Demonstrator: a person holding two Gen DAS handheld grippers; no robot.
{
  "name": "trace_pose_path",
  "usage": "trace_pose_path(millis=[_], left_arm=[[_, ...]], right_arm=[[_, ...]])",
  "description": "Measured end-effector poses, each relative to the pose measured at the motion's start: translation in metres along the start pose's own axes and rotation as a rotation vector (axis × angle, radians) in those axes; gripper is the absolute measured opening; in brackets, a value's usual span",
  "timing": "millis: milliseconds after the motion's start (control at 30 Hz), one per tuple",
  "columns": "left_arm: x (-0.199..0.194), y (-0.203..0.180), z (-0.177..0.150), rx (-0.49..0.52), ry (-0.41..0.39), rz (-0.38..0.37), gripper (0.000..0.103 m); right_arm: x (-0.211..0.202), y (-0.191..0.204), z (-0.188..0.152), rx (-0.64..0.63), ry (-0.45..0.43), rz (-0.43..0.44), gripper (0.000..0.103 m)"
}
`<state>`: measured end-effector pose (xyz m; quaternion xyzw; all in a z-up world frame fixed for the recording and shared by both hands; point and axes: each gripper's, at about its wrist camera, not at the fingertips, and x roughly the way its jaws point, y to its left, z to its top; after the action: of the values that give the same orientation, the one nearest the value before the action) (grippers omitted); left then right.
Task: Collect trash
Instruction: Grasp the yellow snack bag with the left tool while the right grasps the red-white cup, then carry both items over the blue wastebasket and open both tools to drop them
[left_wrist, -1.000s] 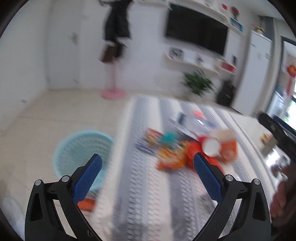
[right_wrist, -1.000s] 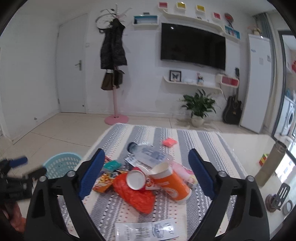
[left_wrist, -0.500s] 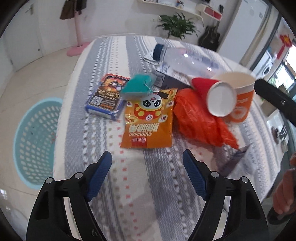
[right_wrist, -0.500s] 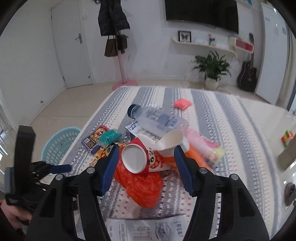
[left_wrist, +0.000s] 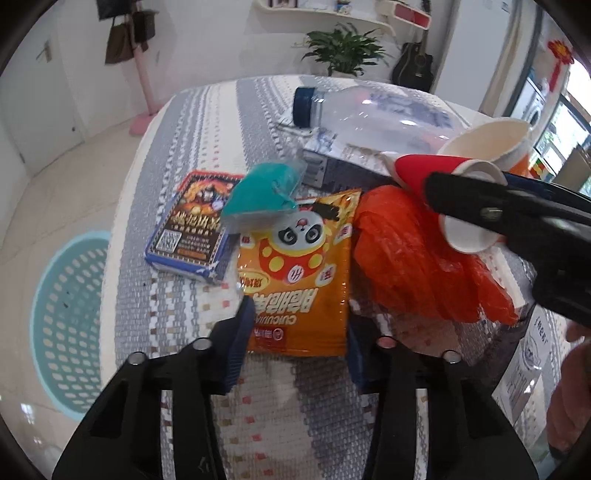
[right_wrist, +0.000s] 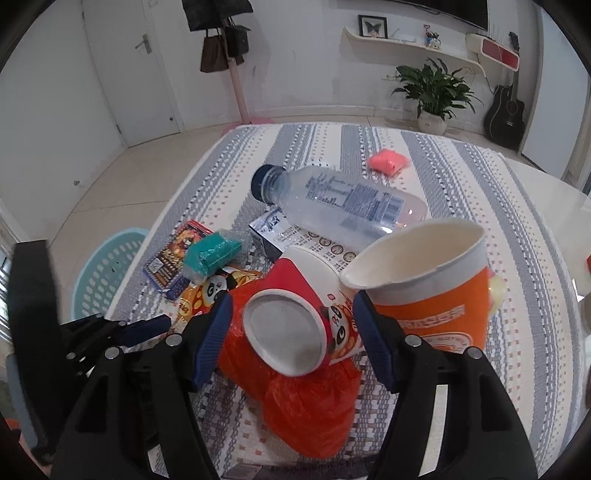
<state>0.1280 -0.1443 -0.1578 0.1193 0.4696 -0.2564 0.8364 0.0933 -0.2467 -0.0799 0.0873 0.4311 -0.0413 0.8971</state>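
Left gripper (left_wrist: 297, 326): jaws closing around the near edge of the orange snack bag (left_wrist: 299, 273), which sits between the pads; can't confirm they press on it yet. Bag looks light, crinkly, slick foil, likely flat and near empty. Best hold is probably that near sealed edge; a pinch mid-bag would just slide. Left of it lies a flat card box (left_wrist: 192, 229), stiff and easy. A teal packet (left_wrist: 258, 192) overlaps both, soft. Right of the bag sits a crumpled orange-red plastic bag (left_wrist: 417, 254), limp, will drape. Clear bottle (left_wrist: 373, 110) lies on its side at the far end, round, liable to roll. Teal mesh basket (left_wrist: 70, 317) stands on the floor at left, below the table edge, probably the bin.

Right gripper (right_wrist: 293, 334): jaws opening, straddling the red paper cup (right_wrist: 295, 314) lying on its side, base toward the camera; pads beside the cup wall, not clearly touching. Cup is light, thin, crushable; I'd grip across the body near the base, gently. Orange paper tub (right_wrist: 428, 291) just right of it, rim dented, same caveat. Pink packet (right_wrist: 388, 162) far, well apart.

Surface: woven striped cloth (right_wrist: 517, 229) on the table, grippy, may bunch under a scraping fingertip. Room: white walls, door far left, potted plant (right_wrist: 432, 92) and guitar (right_wrist: 504, 114) far right, tiled floor.
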Motion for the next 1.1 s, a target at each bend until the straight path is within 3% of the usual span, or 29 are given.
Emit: trace_pose_path(millis=[300, 400, 700, 933, 1100], left_arm=[[-0.02, 0.004, 0.0, -0.017, -0.063, -0.055, 0.013], [-0.035, 0.015, -0.002, -0.066, -0.086, -0.137, 0.001], [-0.106, 0.058, -0.001, -0.196, -0.22, -0.296, 0.0], [-0.159, 0.11, -0.005, -0.265, -0.325, -0.208, 0.0], [-0.177, 0.172, -0.011, -0.369, -0.346, -0.065, 0.0]], right_arm=[[0.009, -0.004, 0.001, 0.008, 0.016, -0.029, 0.058], [0.002, -0.002, 0.001, -0.009, 0.006, -0.035, 0.052], [-0.05, 0.026, 0.015, -0.071, -0.111, 0.016, 0.051], [-0.083, 0.087, 0.042, -0.154, -0.208, 0.131, 0.051], [-0.078, 0.148, 0.057, -0.223, -0.221, 0.231, 0.051]])
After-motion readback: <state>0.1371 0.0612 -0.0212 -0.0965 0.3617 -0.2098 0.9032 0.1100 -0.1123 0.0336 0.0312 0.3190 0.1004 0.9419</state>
